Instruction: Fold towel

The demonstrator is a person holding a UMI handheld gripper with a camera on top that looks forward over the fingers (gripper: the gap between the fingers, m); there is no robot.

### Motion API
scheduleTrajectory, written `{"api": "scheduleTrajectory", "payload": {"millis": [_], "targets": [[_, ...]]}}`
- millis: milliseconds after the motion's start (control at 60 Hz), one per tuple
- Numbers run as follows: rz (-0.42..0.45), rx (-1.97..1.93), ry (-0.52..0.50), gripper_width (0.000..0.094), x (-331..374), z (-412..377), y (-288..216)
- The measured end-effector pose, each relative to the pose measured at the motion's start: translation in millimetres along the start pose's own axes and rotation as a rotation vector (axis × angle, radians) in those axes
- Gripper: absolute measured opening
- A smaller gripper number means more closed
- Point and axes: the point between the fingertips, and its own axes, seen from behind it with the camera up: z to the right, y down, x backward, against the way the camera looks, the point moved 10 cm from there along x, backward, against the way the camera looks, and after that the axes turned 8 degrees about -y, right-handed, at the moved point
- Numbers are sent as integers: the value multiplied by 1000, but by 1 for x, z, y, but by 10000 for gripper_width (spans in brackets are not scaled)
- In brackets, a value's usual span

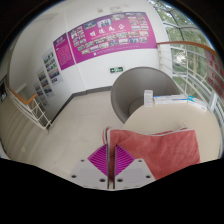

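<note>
Tool lifted, pads together pinching red towel corner.

Institutional lobby or hall: magenta poster boards along white wall, tiled floor, round white table, large windows.

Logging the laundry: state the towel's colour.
The flat cloth towel is salmon pink, plain, seen in the gripper view.
</note>
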Motion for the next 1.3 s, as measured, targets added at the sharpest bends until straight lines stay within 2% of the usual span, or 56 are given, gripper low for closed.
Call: {"api": "scheduleTrajectory", "payload": {"millis": [100, 167, 233, 333, 367, 417, 483, 567, 683, 900, 1217, 1300], "targets": [[76, -86, -87, 53, 31, 0, -39], [103, -122, -83, 53, 47, 29, -59], [108, -132, -41, 54, 54, 67, -61], [73, -129, 82, 79, 53, 132, -41], [50, -132, 110, 150, 53, 152, -34], [1, -124, 156, 322, 52, 176, -22], [-28, -95, 232, 476, 63, 208, -12], [-15, -53, 276, 863, 85, 214, -11], [14, 30, 302, 857, 119, 205, -17], [46, 91, 313, 856, 185, 136, -18], [117, 110, 359, 856, 290, 18, 25], [106, 118, 369, 857, 314, -5, 39]]}}
